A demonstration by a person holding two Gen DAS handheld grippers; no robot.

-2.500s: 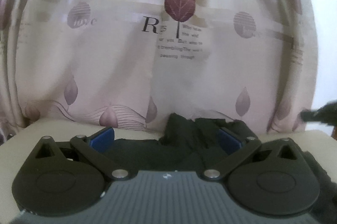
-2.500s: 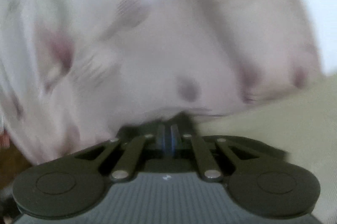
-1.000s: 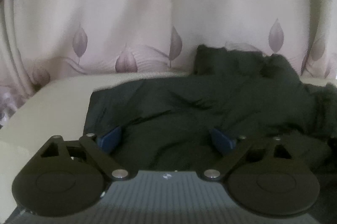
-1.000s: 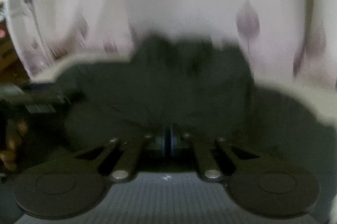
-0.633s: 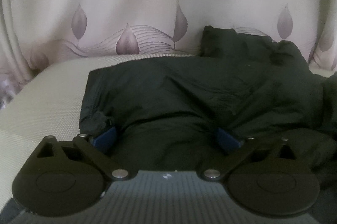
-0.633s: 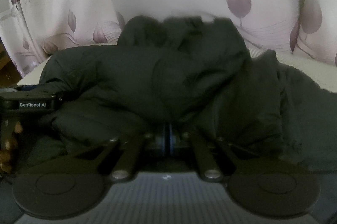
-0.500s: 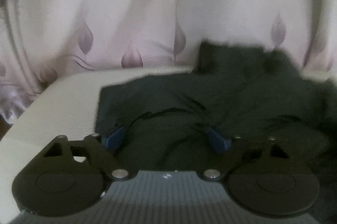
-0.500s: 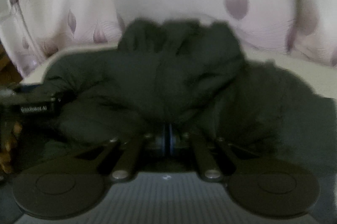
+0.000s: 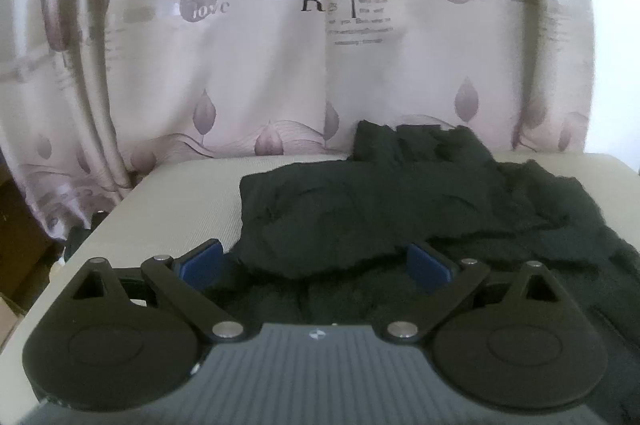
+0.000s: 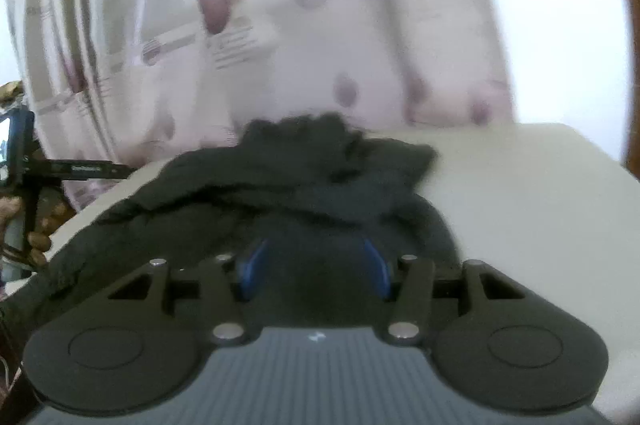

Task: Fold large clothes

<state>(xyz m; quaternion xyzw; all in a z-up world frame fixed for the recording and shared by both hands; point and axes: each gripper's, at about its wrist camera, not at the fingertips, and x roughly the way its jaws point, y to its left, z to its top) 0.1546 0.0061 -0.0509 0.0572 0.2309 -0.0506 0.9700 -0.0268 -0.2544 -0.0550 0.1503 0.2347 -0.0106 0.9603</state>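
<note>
A large dark garment (image 9: pixel 400 209) lies rumpled on a beige cushioned surface (image 9: pixel 180 201), with a folded layer on top and a bunched part at the back. My left gripper (image 9: pixel 316 261) is open, its blue pads spread over the garment's near edge, holding nothing. In the right wrist view the same garment (image 10: pixel 280 185) lies in a heap. My right gripper (image 10: pixel 312 269) is open just above the cloth, with nothing between its pads.
A pale curtain (image 9: pixel 280 45) with purple leaf prints hangs close behind the surface. The beige surface's right part (image 10: pixel 520 205) is bare. The other handheld gripper and a hand (image 10: pixel 36 209) show at the left edge of the right wrist view.
My right gripper was shut on the garment and has opened and let it go. Both grippers have pulled back and tilted up, so more curtain shows.
</note>
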